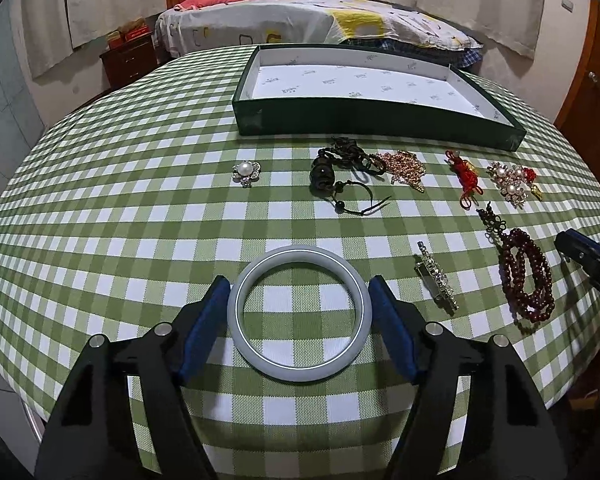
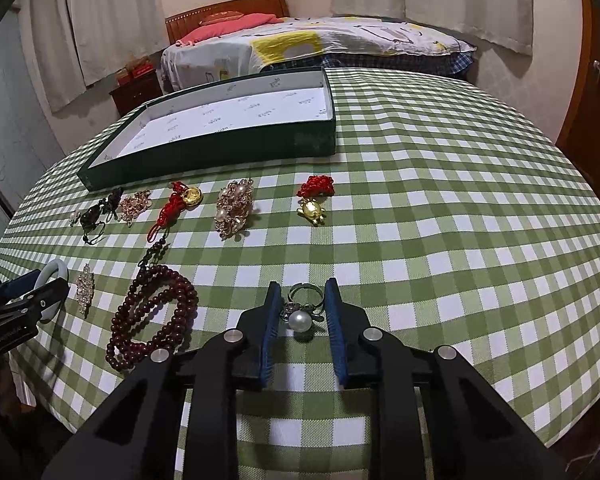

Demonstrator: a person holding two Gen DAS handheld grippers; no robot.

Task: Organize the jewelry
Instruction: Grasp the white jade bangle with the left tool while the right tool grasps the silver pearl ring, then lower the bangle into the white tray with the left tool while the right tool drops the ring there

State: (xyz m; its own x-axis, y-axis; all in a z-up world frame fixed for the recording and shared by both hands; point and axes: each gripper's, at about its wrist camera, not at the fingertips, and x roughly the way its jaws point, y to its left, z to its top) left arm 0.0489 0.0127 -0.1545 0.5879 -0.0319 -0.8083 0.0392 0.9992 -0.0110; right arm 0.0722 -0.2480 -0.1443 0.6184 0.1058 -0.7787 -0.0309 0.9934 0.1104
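Note:
A pale grey-green bangle [image 1: 298, 252] lies flat on the green checked tablecloth. My left gripper [image 1: 299, 280] is shut on the bangle, one blue pad against each outer side. In the right wrist view a pearl ring [image 2: 299, 321] lies on the cloth between the pads of my right gripper [image 2: 303, 285], which are shut on its sides. A dark green box [image 1: 380, 120] with a white printed lining stands empty at the far side of the table [image 2: 440, 220]. The held bangle [image 2: 56, 270] also shows at the left edge of the right wrist view.
Between box and grippers lie a pearl brooch [image 1: 246, 172], a black cord bracelet [image 1: 340, 168], a gold chain [image 1: 406, 168], a red knot charm [image 2: 176, 204], a pearl cluster brooch [image 2: 234, 208], a gold turtle charm [image 2: 314, 210], dark red beads [image 2: 152, 320] and a rhinestone clip [image 1: 436, 276]. A bed stands behind.

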